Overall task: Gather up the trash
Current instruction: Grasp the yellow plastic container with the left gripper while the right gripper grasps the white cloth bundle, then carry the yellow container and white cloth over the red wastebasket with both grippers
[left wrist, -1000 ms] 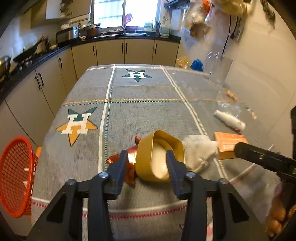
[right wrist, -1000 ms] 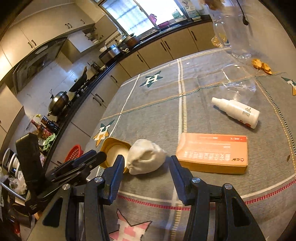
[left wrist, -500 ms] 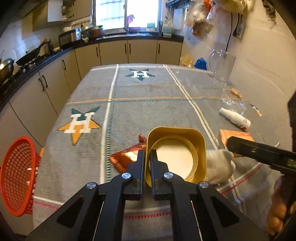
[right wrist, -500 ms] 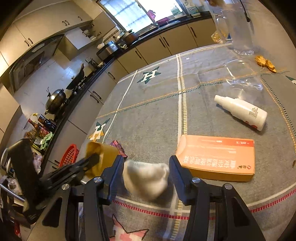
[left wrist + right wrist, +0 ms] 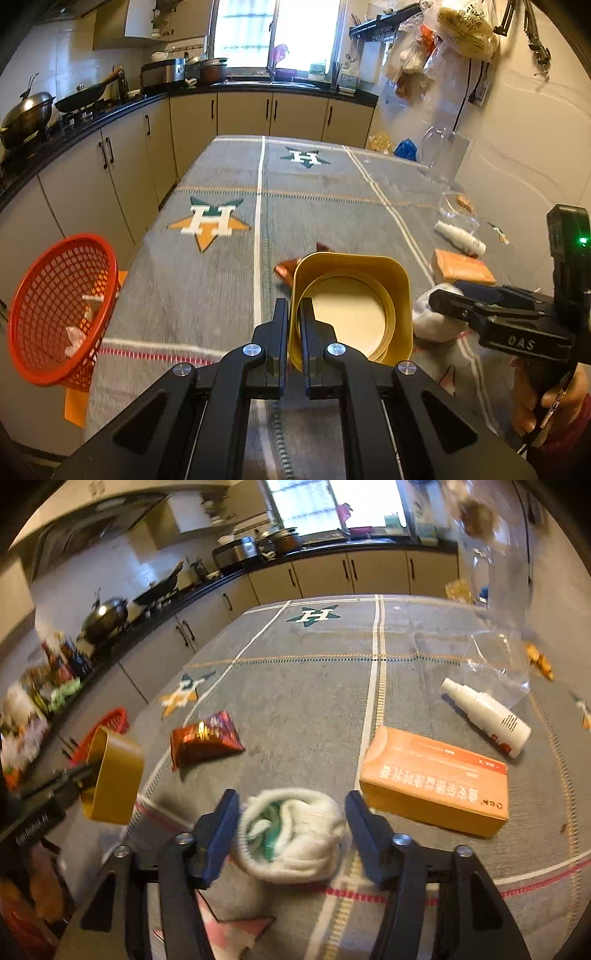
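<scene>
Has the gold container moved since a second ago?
Yes. The left gripper has lifted the gold container off the foil wrapper it lay against, toward the red basket.

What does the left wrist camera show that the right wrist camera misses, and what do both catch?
Left only: inside the yellow cup, pinched by its wall in the shut left gripper; trash scraps inside the red basket.

Right only: the white cloth between the right gripper's jaws, which have just been opening and stand clear of it; the whole wrapper.

Both: cup, basket, cloth, orange box, spray bottle, tablecloth.
</scene>
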